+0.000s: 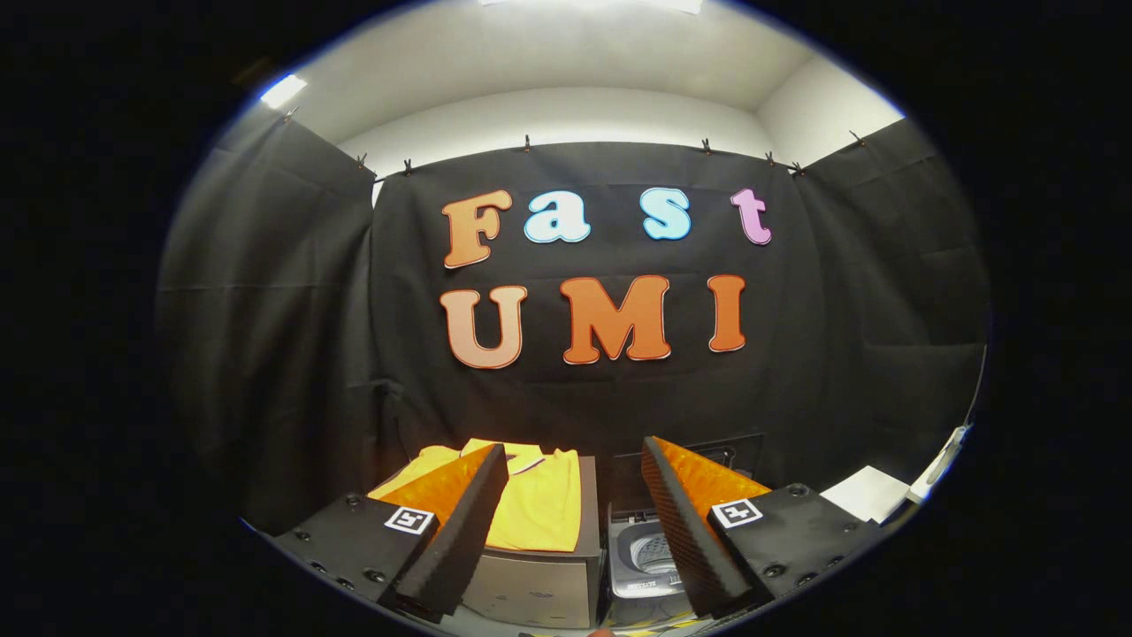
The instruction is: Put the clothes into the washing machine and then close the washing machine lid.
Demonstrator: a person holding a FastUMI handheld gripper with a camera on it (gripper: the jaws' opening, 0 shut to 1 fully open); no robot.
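claw (575, 460) at the bottom of the frame, fingers spread wide apart, gripping nothing. left finger (460, 531) leaning in front of a yellow shirt (539, 504), not touching it as far as can be told. shirt lying flat on top of a grey box (539, 588), just left of center at the bottom of the frame, showing between the fingers and partly behind the left one. right of the box, a small washing machine (641, 557) with lid (685, 464) raised, drum visible from above, sitting between the fingers and partly hidden by the right finger (690, 531). farther right, at the lower right of the frame, a white sheet (871, 495) lying flat. behind everything, black cloth wall (265, 354) across the middle of the frame, white ceiling (566, 80) above.
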